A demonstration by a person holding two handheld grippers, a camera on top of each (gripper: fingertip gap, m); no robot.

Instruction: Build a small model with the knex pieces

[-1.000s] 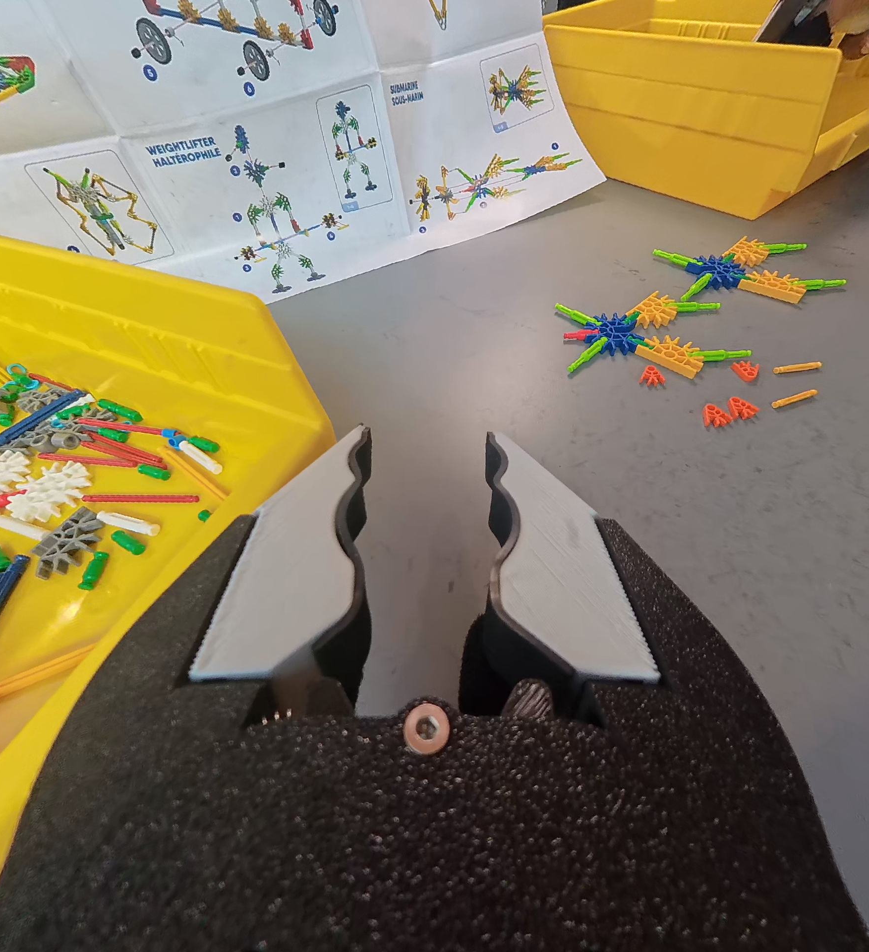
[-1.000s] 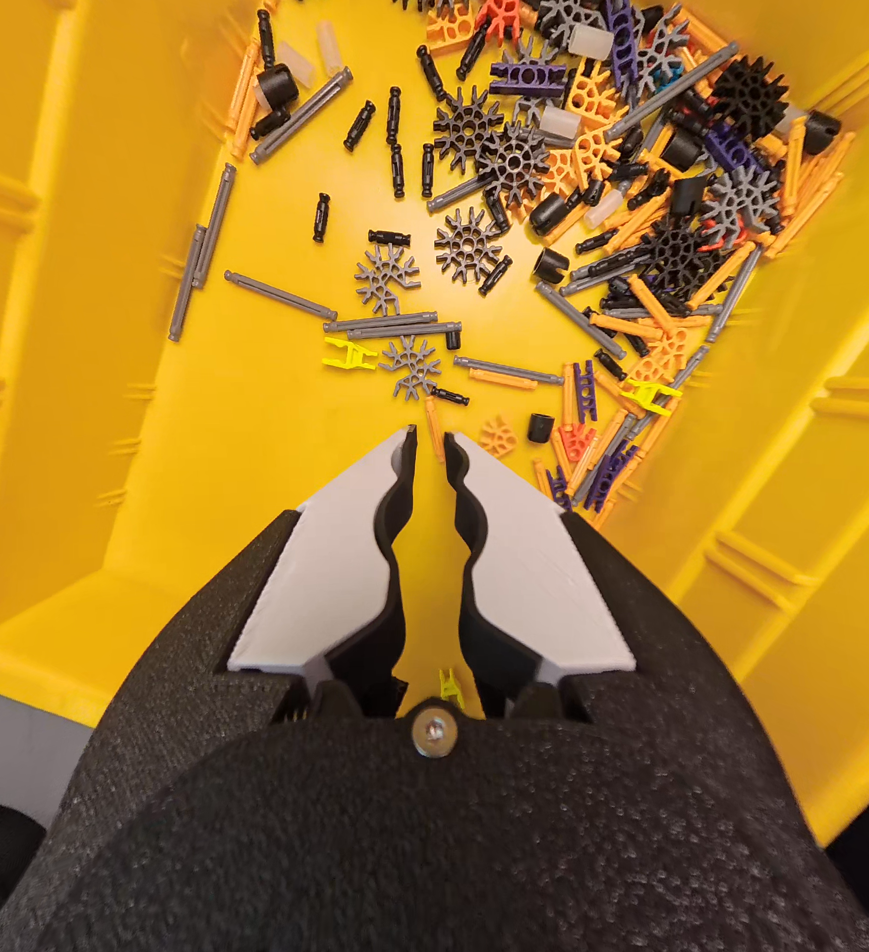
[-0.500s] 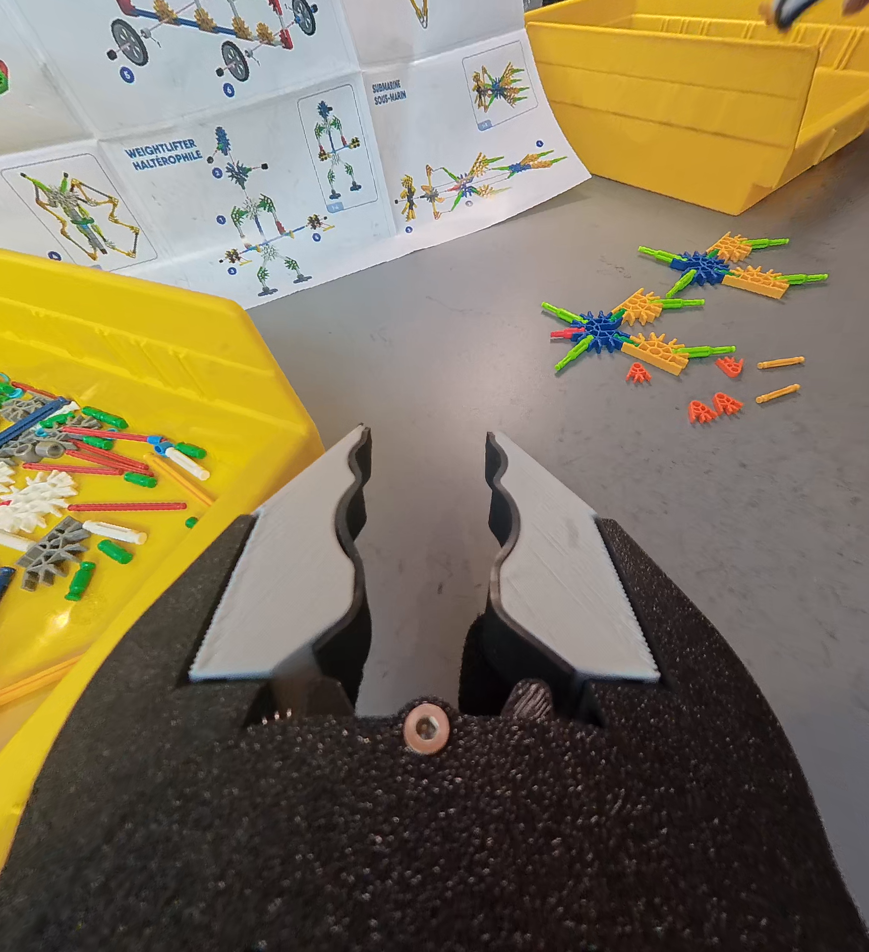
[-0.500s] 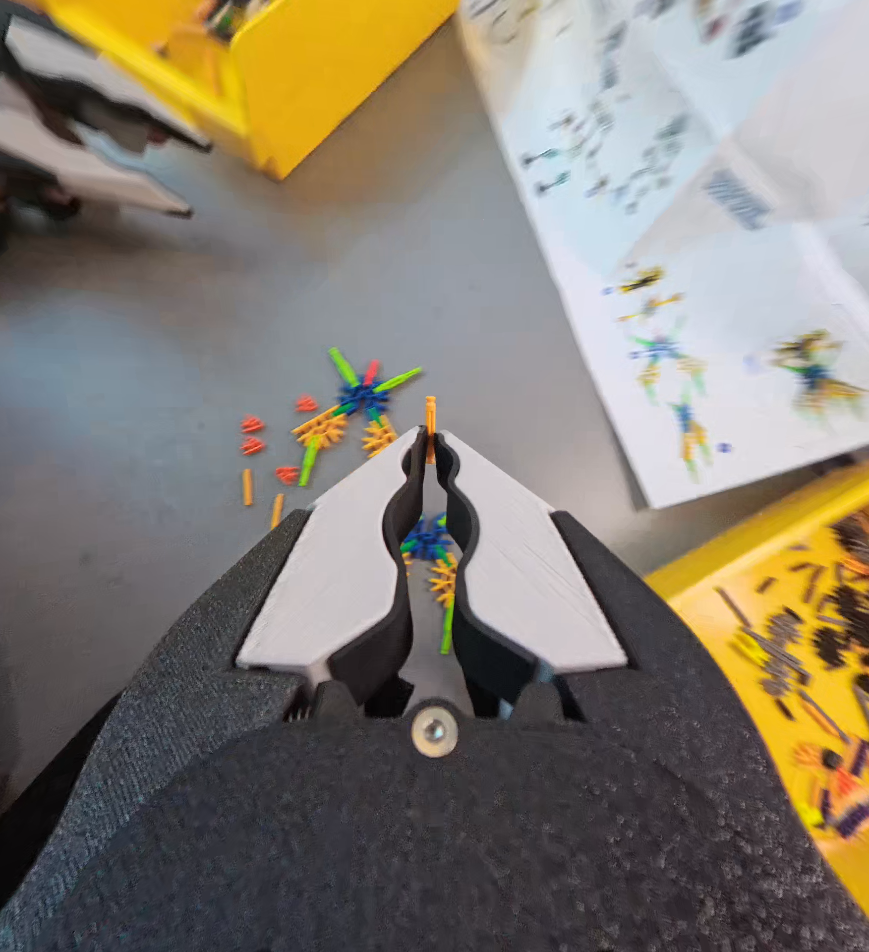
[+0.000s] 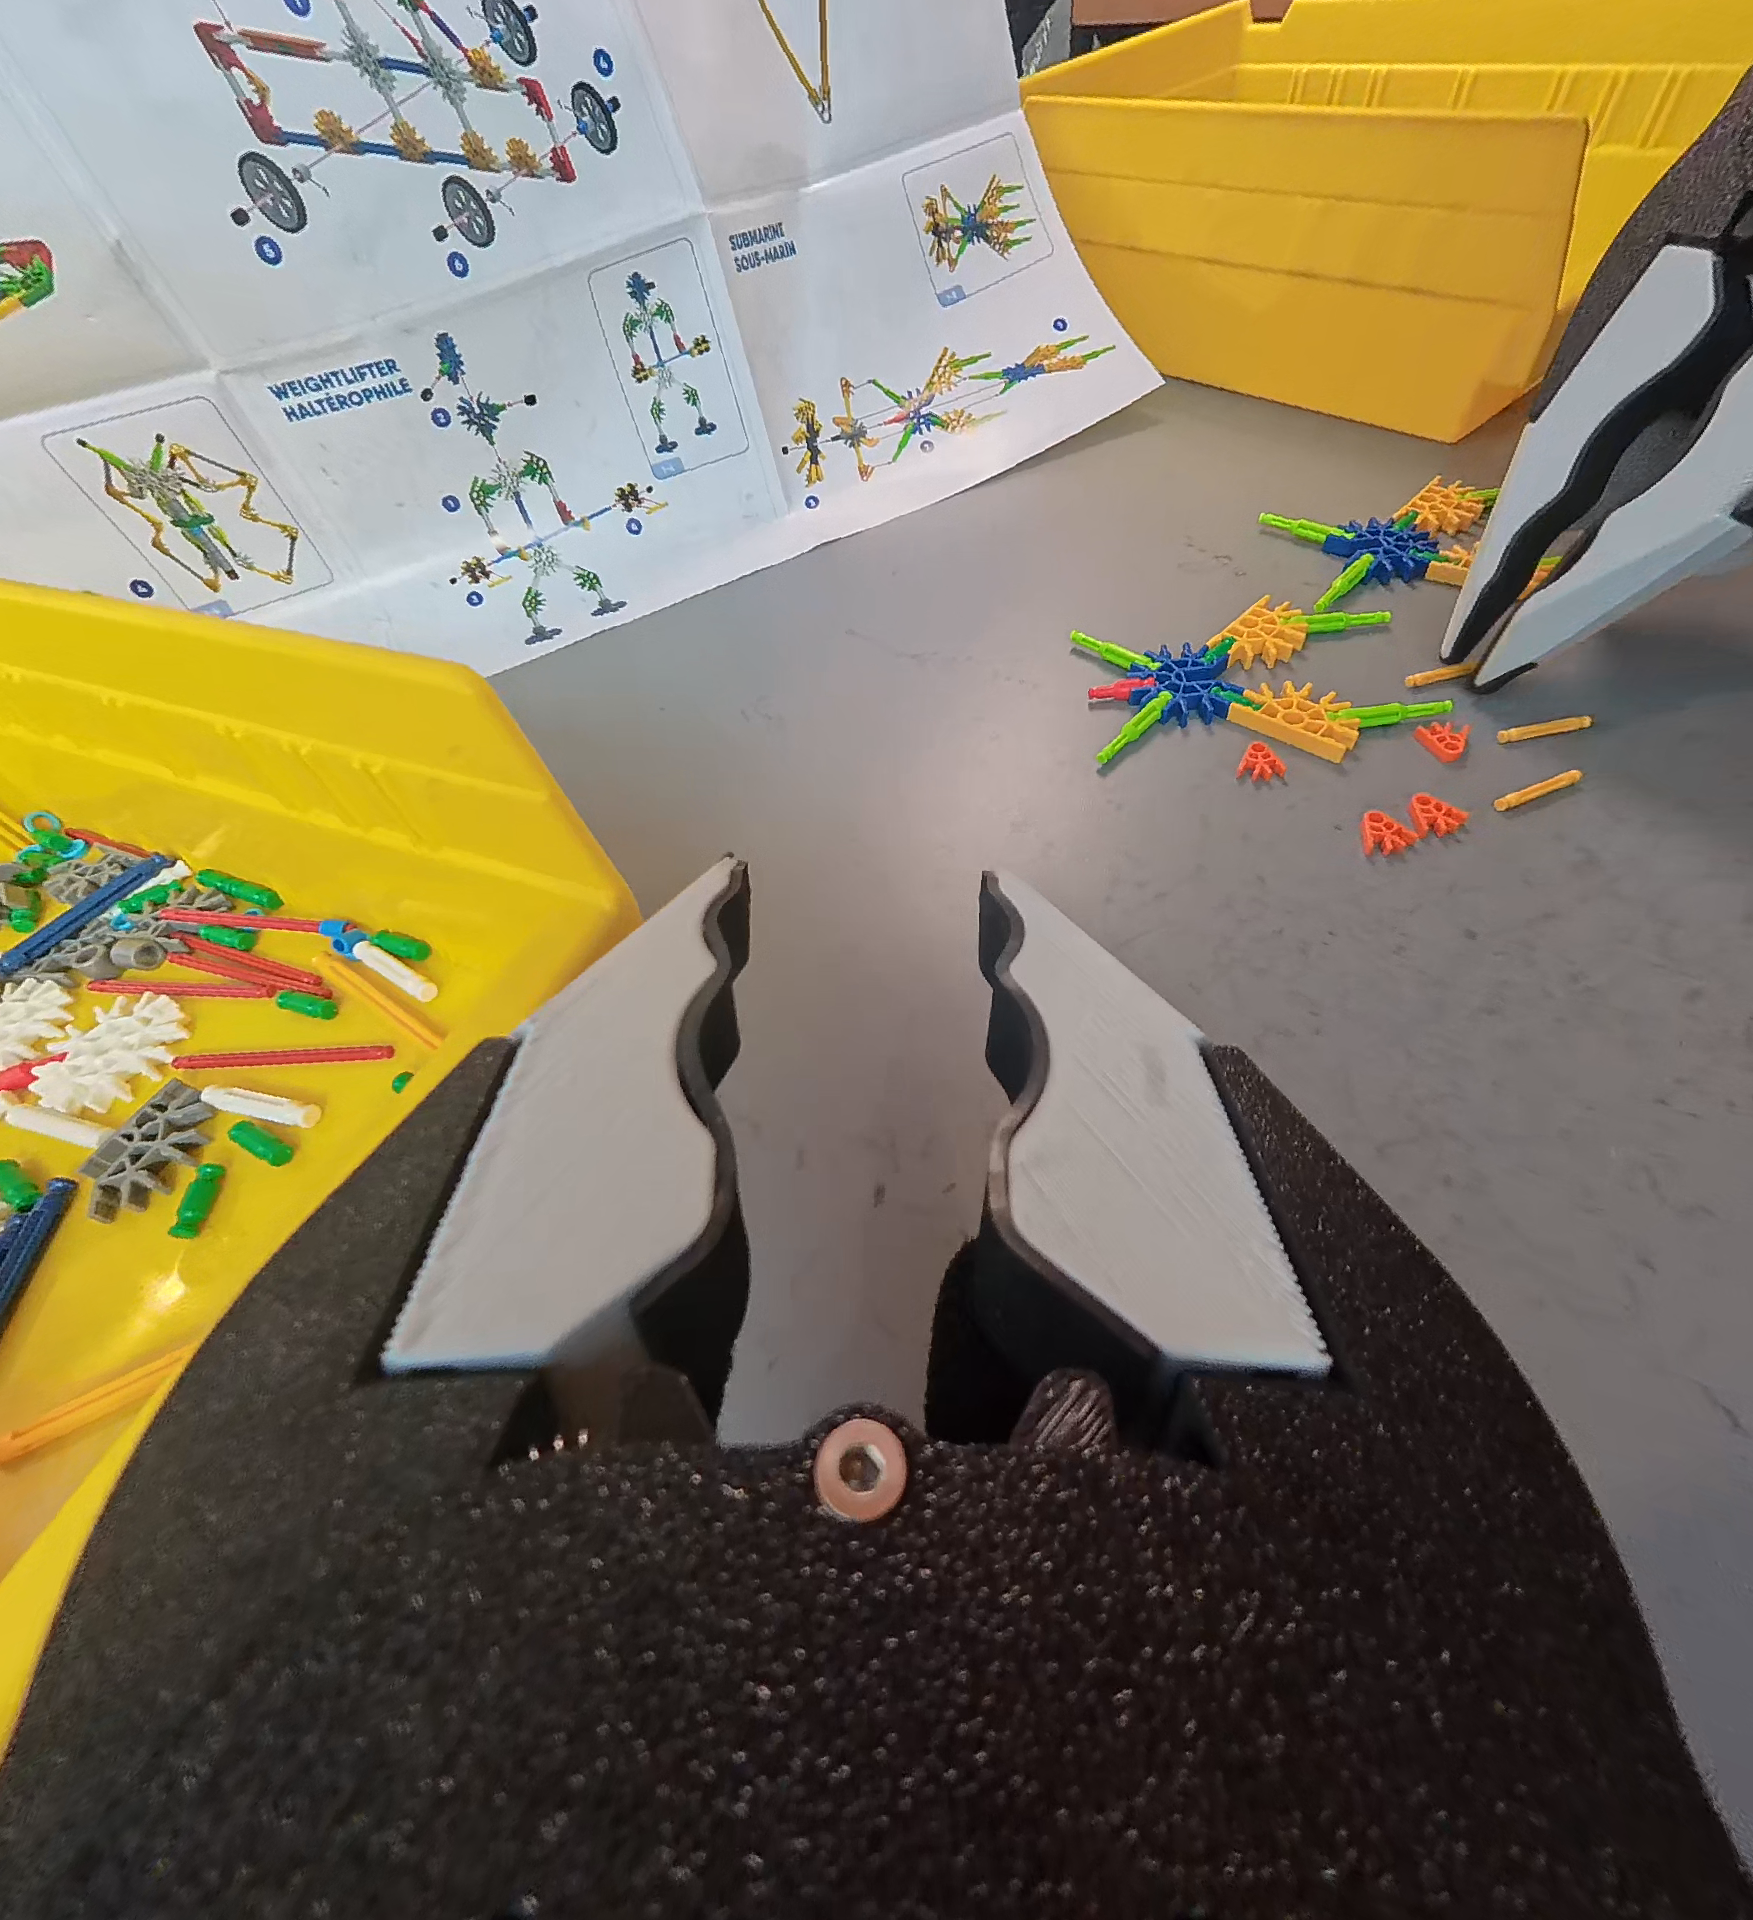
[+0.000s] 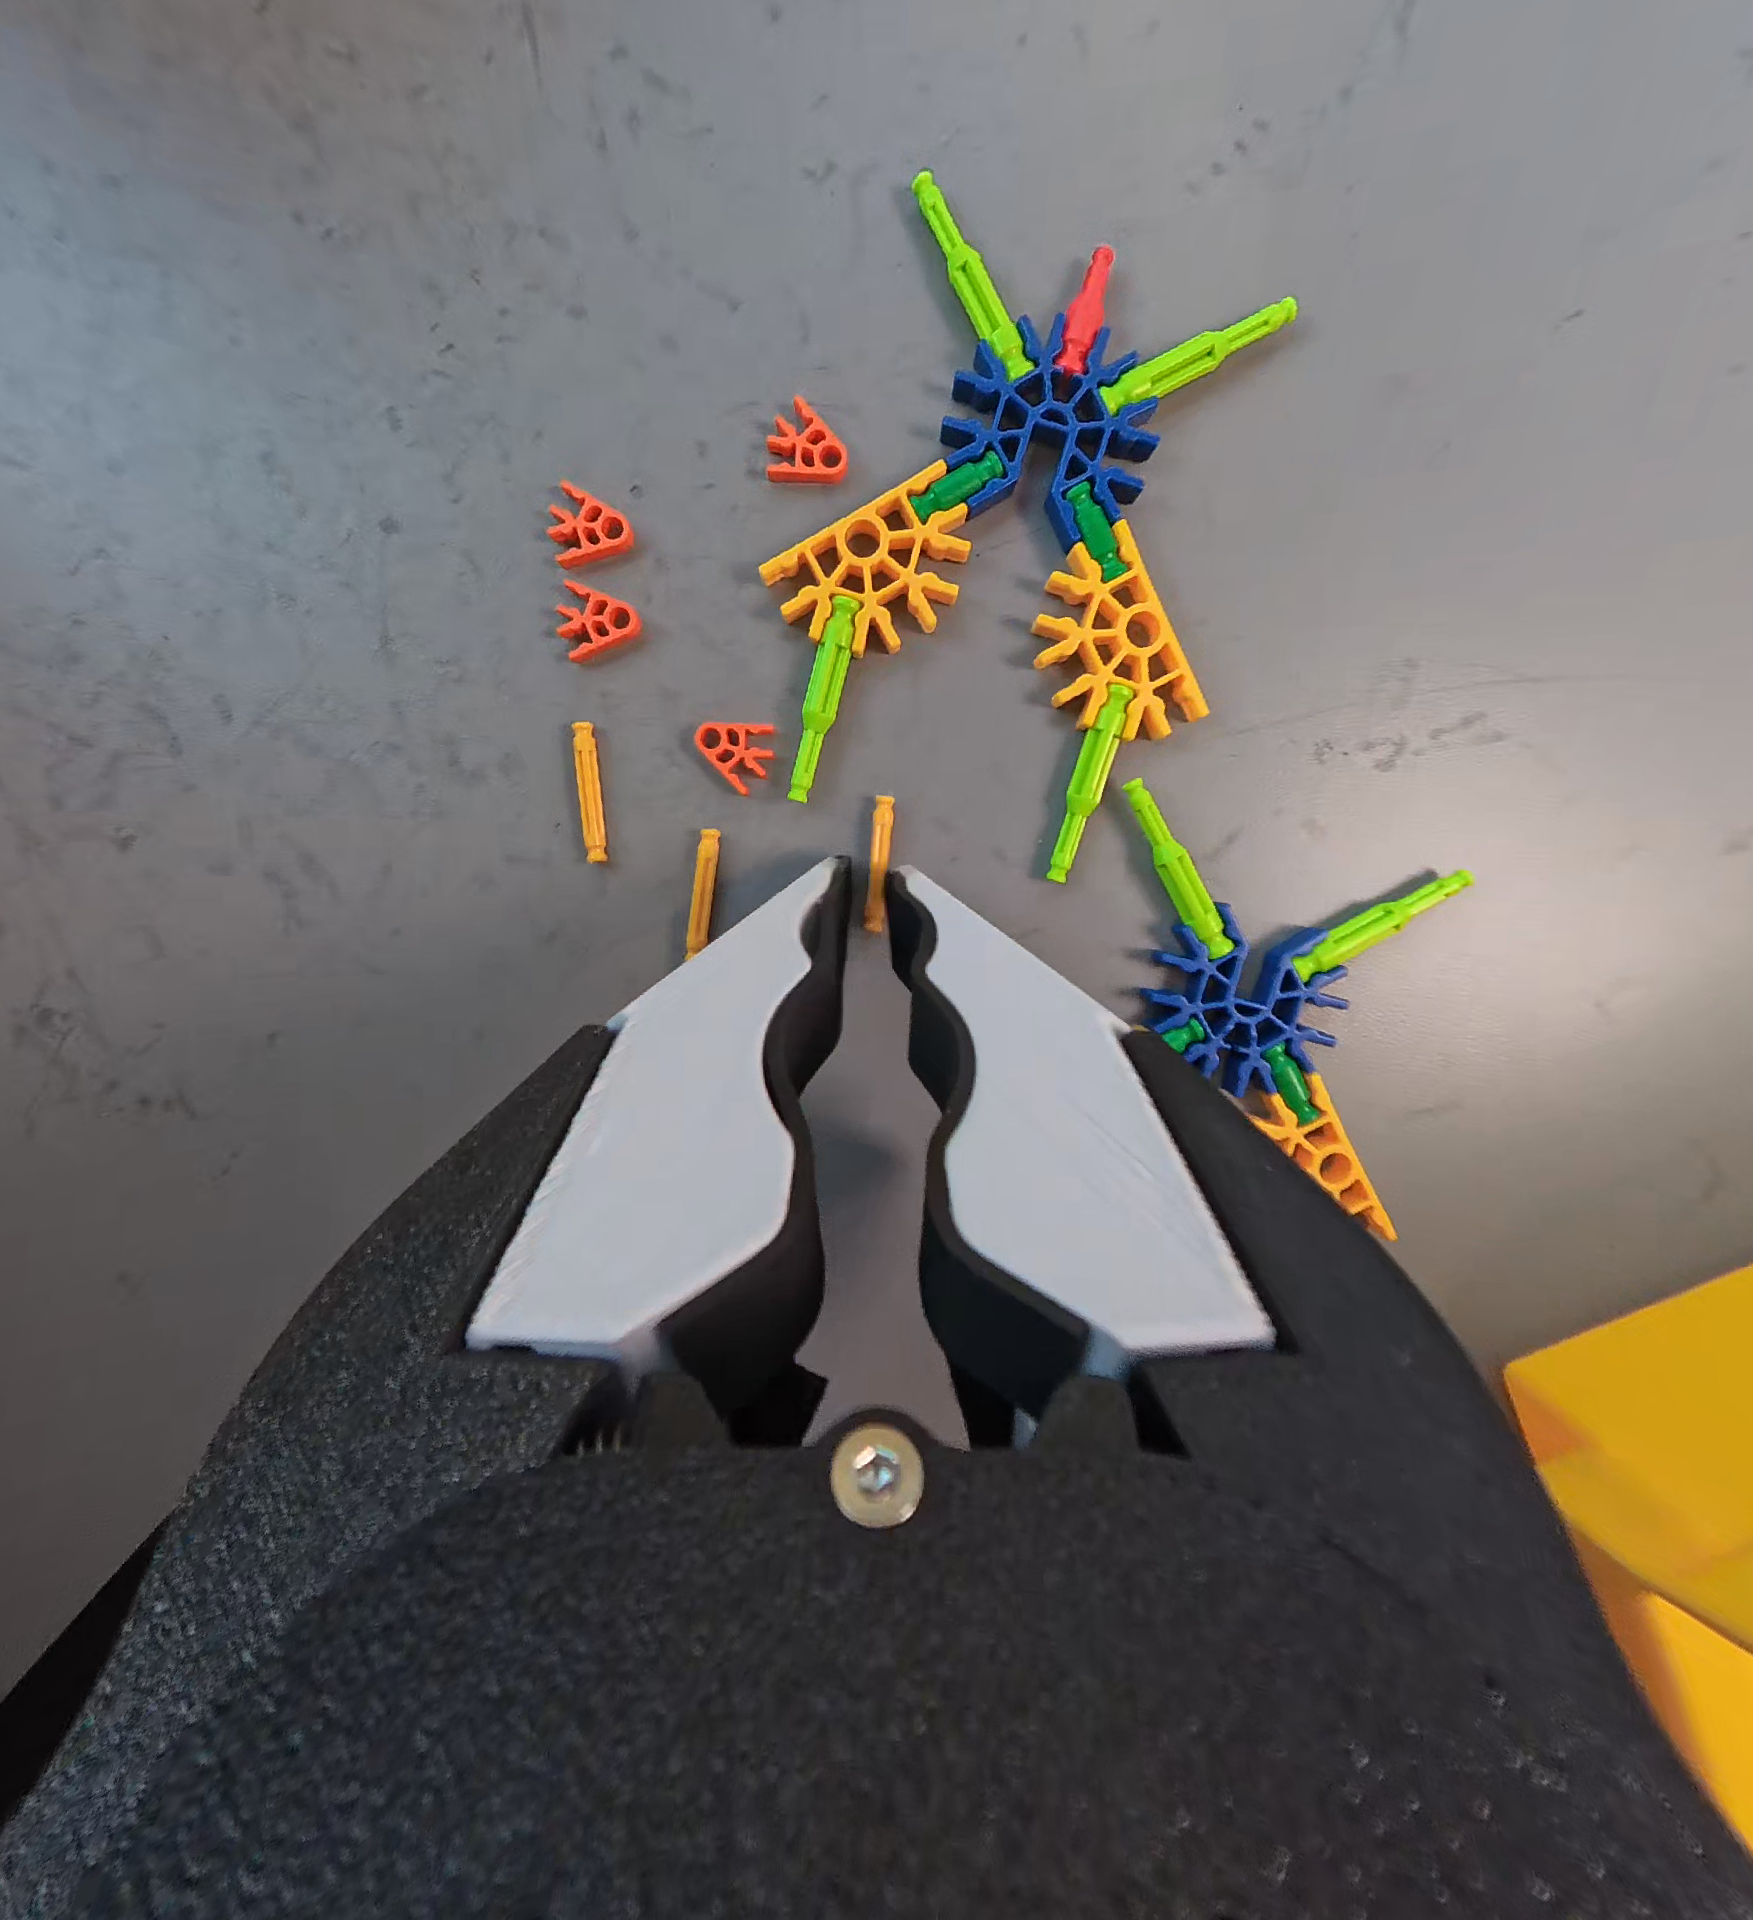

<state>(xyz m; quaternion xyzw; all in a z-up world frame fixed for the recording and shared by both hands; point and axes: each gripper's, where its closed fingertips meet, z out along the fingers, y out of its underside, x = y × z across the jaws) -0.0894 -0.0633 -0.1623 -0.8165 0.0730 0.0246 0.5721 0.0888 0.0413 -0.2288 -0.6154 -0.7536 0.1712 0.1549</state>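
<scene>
My right gripper (image 6: 869, 878) is shut on a short orange rod (image 6: 879, 862), which sticks out past its tips. In the left wrist view the right gripper (image 5: 1469, 665) has its tips down on the grey table beside two loose orange rods (image 6: 588, 790) (image 6: 703, 891). Several small orange-red connectors (image 6: 804, 449) lie just ahead. Two assemblies of blue hubs, orange fans and green rods lie close by (image 6: 1054, 416) (image 6: 1241, 1003). My left gripper (image 5: 861, 883) is open and empty, over bare table beside a yellow bin (image 5: 280, 727).
The left yellow bin holds several white, grey, red, green and blue pieces (image 5: 113, 1039). A white instruction sheet (image 5: 539, 312) lies at the back. A second yellow bin (image 5: 1319, 229) stands at the back right; its corner shows in the right wrist view (image 6: 1703, 1455). Tip to tip, the grippers are about 20 cm apart.
My right gripper closed on an orange rod in the bin, swung out over the table and came down by the loose pieces. My left gripper barely moved.
</scene>
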